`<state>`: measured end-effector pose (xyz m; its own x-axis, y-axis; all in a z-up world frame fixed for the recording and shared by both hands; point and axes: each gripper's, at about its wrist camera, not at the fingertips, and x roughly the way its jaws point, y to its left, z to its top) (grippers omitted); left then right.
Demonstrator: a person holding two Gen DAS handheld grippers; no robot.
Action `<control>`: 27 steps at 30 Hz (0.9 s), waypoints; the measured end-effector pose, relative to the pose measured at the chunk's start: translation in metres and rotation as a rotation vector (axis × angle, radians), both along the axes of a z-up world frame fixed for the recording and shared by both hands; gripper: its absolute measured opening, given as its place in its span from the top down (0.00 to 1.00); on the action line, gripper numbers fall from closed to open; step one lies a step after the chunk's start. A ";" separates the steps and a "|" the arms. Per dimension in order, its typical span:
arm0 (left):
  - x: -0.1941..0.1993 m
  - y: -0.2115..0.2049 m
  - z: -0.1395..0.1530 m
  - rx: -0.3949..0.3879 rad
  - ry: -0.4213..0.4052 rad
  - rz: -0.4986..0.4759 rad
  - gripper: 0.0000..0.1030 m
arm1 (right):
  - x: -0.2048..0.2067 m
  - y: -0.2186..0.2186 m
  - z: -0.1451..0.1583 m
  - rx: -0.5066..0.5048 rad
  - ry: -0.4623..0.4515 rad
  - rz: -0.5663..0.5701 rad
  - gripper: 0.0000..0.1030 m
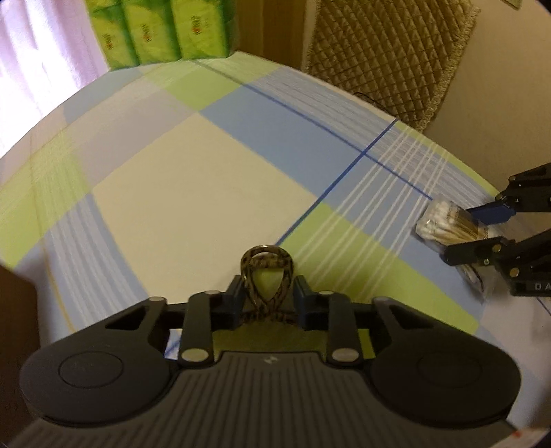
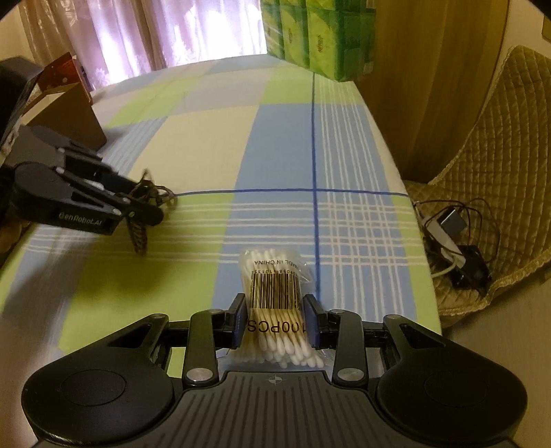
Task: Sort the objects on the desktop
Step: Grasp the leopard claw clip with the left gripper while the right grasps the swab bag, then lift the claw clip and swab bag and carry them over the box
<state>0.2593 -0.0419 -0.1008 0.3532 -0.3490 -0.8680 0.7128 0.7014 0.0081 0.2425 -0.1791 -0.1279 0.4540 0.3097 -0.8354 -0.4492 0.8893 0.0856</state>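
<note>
Wide checked surface [image 2: 193, 138], mostly bare, so room for sorted groups. Green tissue packs [image 2: 320, 31] stacked at the far edge, out of the way. Open brown box [image 2: 65, 113] at the left edge, probably the drop spot for sorted things. Left tool [image 1: 267, 296] pressed together on a patterned cord loop [image 1: 267, 275], lifted above the cloth, seemingly for carrying toward that box. Right tool [image 2: 275, 322] pinching a bag of cotton swabs [image 2: 273, 293] at the middle, bag low over the near right part of the surface; whether touching the cloth, hard to tell. Mid-bag grip likely for balance.
</note>
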 end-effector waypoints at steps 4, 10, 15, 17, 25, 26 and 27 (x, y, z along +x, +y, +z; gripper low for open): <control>-0.018 0.020 0.001 0.001 0.018 0.067 0.79 | -0.006 0.006 0.003 0.005 -0.006 0.028 0.69; -0.055 0.055 0.003 0.003 0.053 0.167 0.80 | -0.017 0.016 0.009 0.017 -0.012 0.069 0.69; -0.084 0.072 0.007 0.002 0.083 0.213 0.80 | -0.027 0.028 0.015 0.023 -0.024 0.118 0.69; -0.095 0.076 0.009 -0.004 0.091 0.224 0.80 | -0.031 0.033 0.018 0.024 -0.029 0.137 0.69; -0.133 0.095 0.026 -0.050 0.080 0.267 0.80 | -0.052 0.050 0.026 0.030 -0.043 0.201 0.69; -0.137 0.098 0.030 -0.057 0.076 0.272 0.80 | -0.055 0.053 0.027 0.031 -0.045 0.210 0.69; -0.141 0.100 0.034 -0.064 0.070 0.279 0.80 | -0.058 0.056 0.028 0.032 -0.045 0.217 0.69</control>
<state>0.1184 0.0584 -0.0668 0.3834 -0.3020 -0.8728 0.4900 0.8676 -0.0850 0.1850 -0.1235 -0.1002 0.4109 0.4301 -0.8039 -0.6337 0.7687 0.0874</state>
